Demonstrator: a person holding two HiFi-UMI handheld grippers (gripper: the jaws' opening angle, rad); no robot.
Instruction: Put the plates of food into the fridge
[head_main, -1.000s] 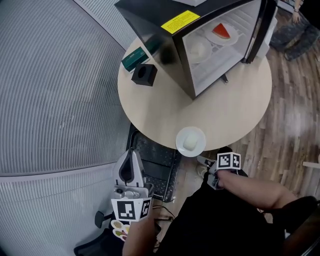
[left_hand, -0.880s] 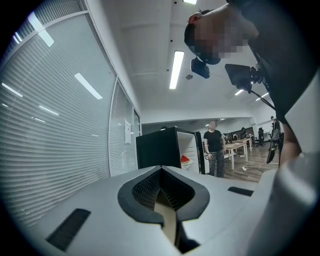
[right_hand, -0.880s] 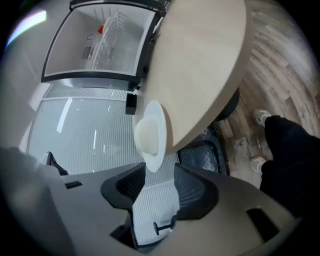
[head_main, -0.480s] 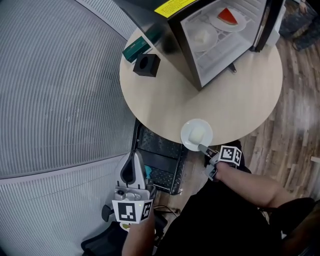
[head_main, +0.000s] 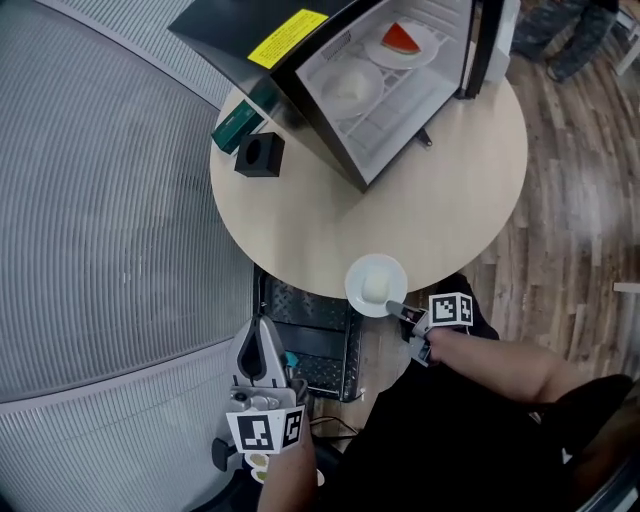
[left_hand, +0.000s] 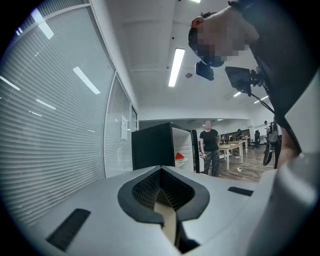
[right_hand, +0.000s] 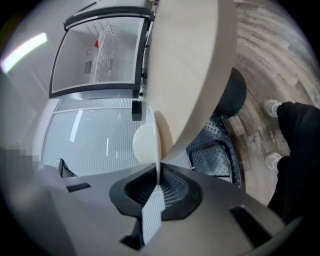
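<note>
A white plate (head_main: 376, 285) with a pale lump of food sits at the near edge of the round table (head_main: 440, 190). My right gripper (head_main: 394, 307) has just been closing its jaws and is shut on the plate's near rim. In the right gripper view that rim (right_hand: 158, 150) runs edge-on between the right gripper's (right_hand: 157, 186) pads. The open fridge (head_main: 300, 55) at the table's far side holds a watermelon plate (head_main: 403, 42) and a plate of white food (head_main: 350, 88). My left gripper (head_main: 262, 352) (left_hand: 163, 200) hangs shut and empty, low at the left, off the table.
A black cube holder (head_main: 259, 154) and a green box (head_main: 238, 122) lie on the table left of the fridge. The fridge door (head_main: 482, 45) stands open at the right. A black tread-plate stand (head_main: 305, 325) sits under the table's near edge. A person (left_hand: 209, 147) stands far off.
My right gripper has come forward to the plate's near rim and its jaws have shut on it. The left gripper has kept its place.
</note>
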